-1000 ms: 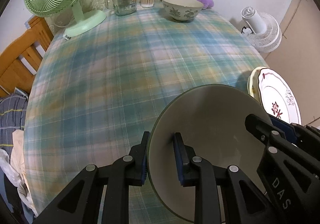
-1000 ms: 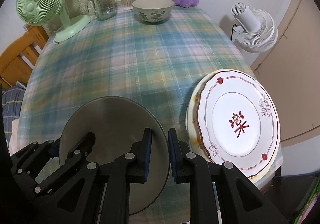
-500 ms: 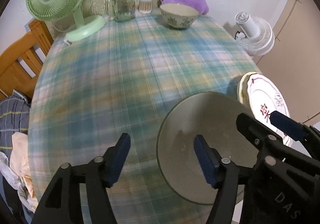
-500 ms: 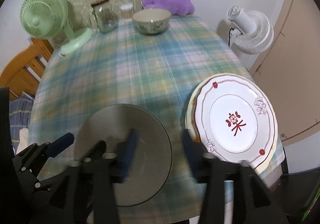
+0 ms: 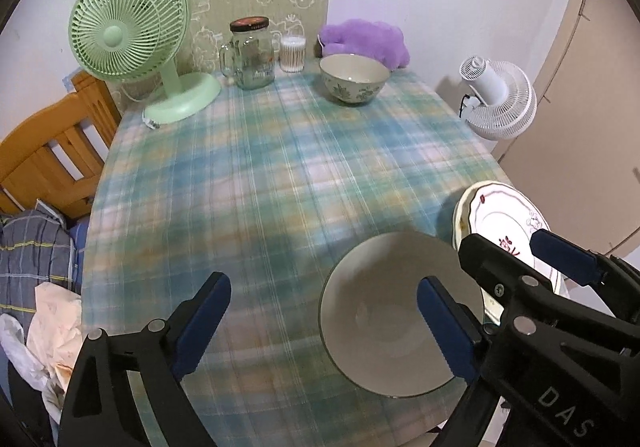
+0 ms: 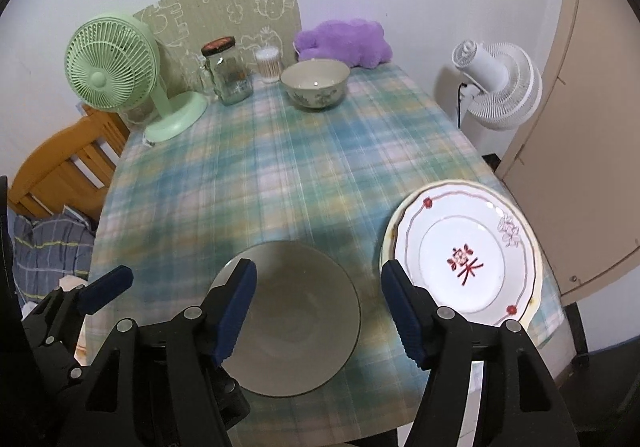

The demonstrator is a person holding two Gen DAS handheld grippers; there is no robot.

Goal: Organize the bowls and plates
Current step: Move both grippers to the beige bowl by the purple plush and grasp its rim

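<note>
My left gripper [image 5: 324,327] hangs above the near part of the table [image 5: 280,167] with its jaws opening, already spread wide; nothing is pressed between the blue pads, though the right pad shows over the edge of the grey bowl [image 5: 400,315] below. My right gripper [image 6: 320,311] is parted to a middling width and grips nothing either; the same grey bowl [image 6: 296,319] sits on the cloth under its left finger.

That bowl is plain: a dull grey-beige inside, smooth and empty, with a thin dark line round the rim. It stands upright near the table's front edge. Just beside it, to its right, lies a stack of plates [image 6: 460,251]. The top one is white with a scalloped rim, a thin reddish line, small red dots, a pale flower spray and a red character in the middle; a cream plate edge peeks out under it.

At the far end a second bowl [image 6: 314,83], cream with a leafy pattern outside, stands upright, well apart from the grey one, near a glass jar [image 6: 226,71] and a green fan [image 6: 116,71].
</note>
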